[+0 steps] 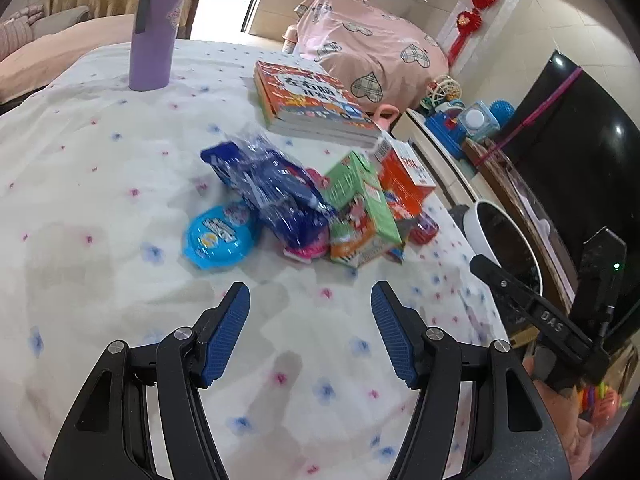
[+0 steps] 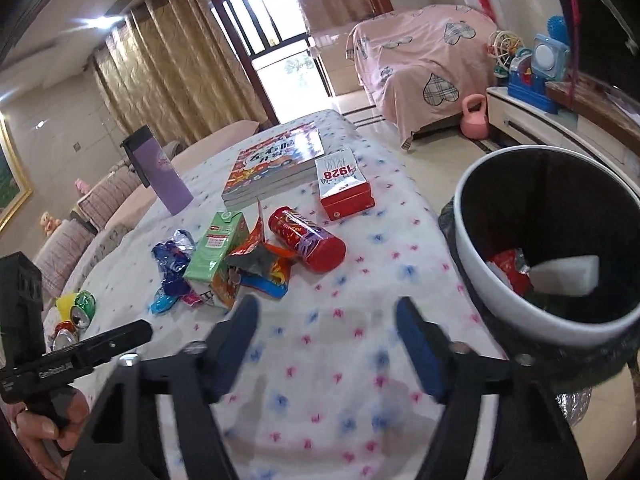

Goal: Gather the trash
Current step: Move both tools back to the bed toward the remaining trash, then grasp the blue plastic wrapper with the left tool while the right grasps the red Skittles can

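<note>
A pile of trash lies on the flowered tablecloth (image 1: pixel 120 240): a blue plastic wrapper (image 1: pixel 268 188), a round blue lid (image 1: pixel 220 236), a green carton (image 1: pixel 360 208) and a red can (image 2: pixel 306 240). My left gripper (image 1: pixel 310 300) is open and empty, just short of the pile. My right gripper (image 2: pixel 326 312) is open and empty, over the cloth between the pile and the white trash bin (image 2: pixel 516 300). The bin holds some red and white rubbish. The green carton (image 2: pixel 216 246) and blue wrapper (image 2: pixel 174 264) also show in the right wrist view.
A purple bottle (image 1: pixel 154 36), a stack of books (image 1: pixel 312 100) and a red "1928" box (image 2: pixel 344 188) stand further back on the table. Crushed cans (image 2: pixel 74 316) lie at the table's left edge. A pink-covered sofa (image 2: pixel 420 64) and a toy shelf (image 2: pixel 532 76) stand behind.
</note>
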`<state>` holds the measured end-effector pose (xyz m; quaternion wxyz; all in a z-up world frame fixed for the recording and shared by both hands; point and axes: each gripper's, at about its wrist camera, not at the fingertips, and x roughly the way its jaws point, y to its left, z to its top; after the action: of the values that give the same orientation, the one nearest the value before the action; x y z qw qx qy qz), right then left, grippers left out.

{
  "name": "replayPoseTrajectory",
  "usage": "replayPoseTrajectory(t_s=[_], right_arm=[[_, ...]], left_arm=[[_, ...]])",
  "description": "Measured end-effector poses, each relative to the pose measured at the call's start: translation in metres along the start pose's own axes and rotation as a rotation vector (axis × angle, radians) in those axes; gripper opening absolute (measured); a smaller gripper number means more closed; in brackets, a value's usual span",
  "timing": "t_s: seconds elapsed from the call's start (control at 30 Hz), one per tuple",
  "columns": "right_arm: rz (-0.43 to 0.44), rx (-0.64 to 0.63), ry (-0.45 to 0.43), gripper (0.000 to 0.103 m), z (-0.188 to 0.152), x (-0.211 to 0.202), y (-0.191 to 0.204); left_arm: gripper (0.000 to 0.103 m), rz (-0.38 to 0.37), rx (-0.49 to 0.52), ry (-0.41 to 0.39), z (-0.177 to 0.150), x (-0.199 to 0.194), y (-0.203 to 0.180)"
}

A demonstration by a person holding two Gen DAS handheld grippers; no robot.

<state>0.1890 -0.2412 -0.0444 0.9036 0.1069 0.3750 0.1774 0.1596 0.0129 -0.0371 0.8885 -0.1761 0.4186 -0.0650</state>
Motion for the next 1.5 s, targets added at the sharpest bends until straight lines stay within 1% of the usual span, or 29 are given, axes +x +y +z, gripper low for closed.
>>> replayPoseTrajectory(t_s=[0.07, 0.37, 0.5, 0.6, 0.63, 0.7, 0.73, 0.77, 0.8, 0.9, 1.07, 1.2, 1.33, 1.4, 1.5], right_arm=[[0.001, 0.0, 0.006, 0.059, 0.004, 0.006, -0.002], [0.032, -0.049, 0.042, 0.059, 0.029, 0.039, 0.0], [0.041, -0.093, 0.066, 0.059, 0.038, 0.058, 0.003], [0.045, -0.12, 0.095, 0.059, 0.041, 0.073, 0.005], [0.045, -0.125, 0.105, 0.059, 0.042, 0.078, 0.005], [0.055, -0.133, 0.129, 0.059, 0.043, 0.088, 0.006], [0.058, -0.137, 0.138, 0.055, 0.044, 0.091, 0.007], [0.063, -0.145, 0.15, 0.049, 0.043, 0.094, 0.009], [0.063, -0.152, 0.151, 0.049, 0.044, 0.094, 0.01], [0.055, -0.174, 0.145, 0.047, 0.041, 0.089, 0.013], [0.035, -0.148, 0.12, 0.043, 0.033, 0.073, 0.01], [0.024, -0.096, 0.088, 0.041, 0.022, 0.048, 0.0], [0.014, -0.057, 0.063, 0.04, 0.011, 0.027, -0.008], [0.01, -0.049, 0.066, 0.04, 0.006, 0.02, -0.009], [0.02, -0.045, 0.102, 0.04, -0.003, 0.016, -0.009]], left_arm=[[0.064, -0.002, -0.016, 0.0, 0.006, 0.001, 0.004], [0.064, 0.014, -0.062, 0.013, 0.038, 0.023, 0.015], [0.064, 0.023, -0.083, 0.027, 0.048, 0.038, 0.021], [0.063, 0.024, -0.08, 0.043, 0.051, 0.049, 0.022], [0.062, 0.024, -0.076, 0.042, 0.051, 0.05, 0.021], [0.048, 0.021, -0.052, 0.043, 0.051, 0.053, 0.018], [0.047, 0.019, -0.045, 0.046, 0.051, 0.053, 0.017], [0.042, 0.019, -0.032, 0.044, 0.05, 0.053, 0.015], [0.038, 0.022, -0.021, 0.045, 0.049, 0.053, 0.013], [0.033, 0.015, -0.006, 0.038, 0.046, 0.048, 0.011], [0.031, -0.001, 0.007, 0.008, 0.038, 0.027, 0.006], [0.031, -0.019, 0.04, -0.011, 0.03, 0.009, -0.002], [0.031, -0.057, 0.064, -0.001, 0.021, -0.002, -0.012], [0.031, -0.074, 0.072, 0.007, 0.015, -0.006, -0.017], [0.031, -0.093, 0.073, 0.022, 0.008, -0.007, -0.022]])
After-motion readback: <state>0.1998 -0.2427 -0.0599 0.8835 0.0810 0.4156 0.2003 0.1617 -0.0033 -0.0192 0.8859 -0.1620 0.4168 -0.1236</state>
